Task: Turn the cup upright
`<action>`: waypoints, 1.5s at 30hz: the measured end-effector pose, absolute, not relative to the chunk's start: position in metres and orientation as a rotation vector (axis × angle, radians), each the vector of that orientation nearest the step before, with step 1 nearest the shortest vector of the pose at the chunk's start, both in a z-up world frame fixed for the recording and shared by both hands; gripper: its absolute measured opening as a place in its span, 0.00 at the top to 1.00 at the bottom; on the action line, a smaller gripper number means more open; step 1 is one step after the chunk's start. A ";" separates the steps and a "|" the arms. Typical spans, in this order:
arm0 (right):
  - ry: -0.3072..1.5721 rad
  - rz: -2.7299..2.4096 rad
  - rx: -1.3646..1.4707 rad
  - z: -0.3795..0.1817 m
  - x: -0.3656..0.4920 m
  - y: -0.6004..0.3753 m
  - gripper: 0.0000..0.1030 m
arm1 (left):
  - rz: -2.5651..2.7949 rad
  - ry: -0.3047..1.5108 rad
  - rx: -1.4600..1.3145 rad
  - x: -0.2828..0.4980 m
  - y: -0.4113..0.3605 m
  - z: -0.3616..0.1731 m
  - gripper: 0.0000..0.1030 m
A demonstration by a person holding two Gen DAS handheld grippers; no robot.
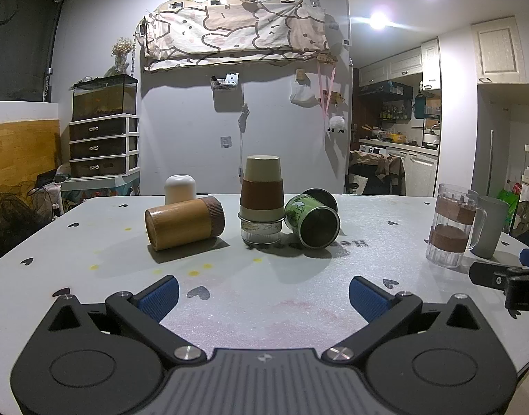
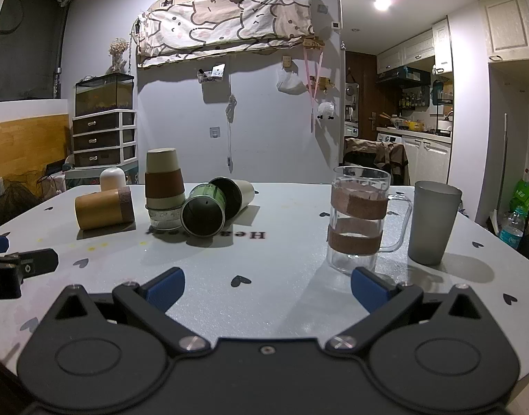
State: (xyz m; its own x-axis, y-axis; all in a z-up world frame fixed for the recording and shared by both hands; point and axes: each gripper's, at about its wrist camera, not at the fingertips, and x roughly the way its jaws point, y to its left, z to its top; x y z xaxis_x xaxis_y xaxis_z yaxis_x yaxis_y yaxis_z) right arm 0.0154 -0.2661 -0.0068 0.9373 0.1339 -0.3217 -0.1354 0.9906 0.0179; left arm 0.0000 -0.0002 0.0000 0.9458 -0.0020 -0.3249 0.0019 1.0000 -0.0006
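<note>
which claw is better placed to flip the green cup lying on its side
Left, probably. The green cup lies almost straight ahead of the open left claw. From the right claw, also open, it sits off to the left, with the glass mug nearer.

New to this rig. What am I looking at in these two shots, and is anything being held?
No robot arm: a person holds one pair of tongs in each hand, each with a fisheye camera looking forward along its blue-padded fingers. The left tongs and right tongs are both open and hold nothing.

On the white table: a bamboo cup and a green tin cup lying on their sides, a beige cup with a brown sleeve upside down on a glass. To the right stand a clear mug and a grey tumbler, upright.
</note>
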 end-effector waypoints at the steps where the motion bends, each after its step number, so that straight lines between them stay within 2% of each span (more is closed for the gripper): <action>1: 0.329 0.138 -0.004 -0.006 0.015 -0.265 0.00 | -0.002 0.331 0.000 0.000 0.000 0.000 0.00; 45: 0.327 0.137 -0.003 -0.010 0.012 -0.271 0.00 | -0.022 0.326 -0.015 0.013 -0.015 0.012 0.00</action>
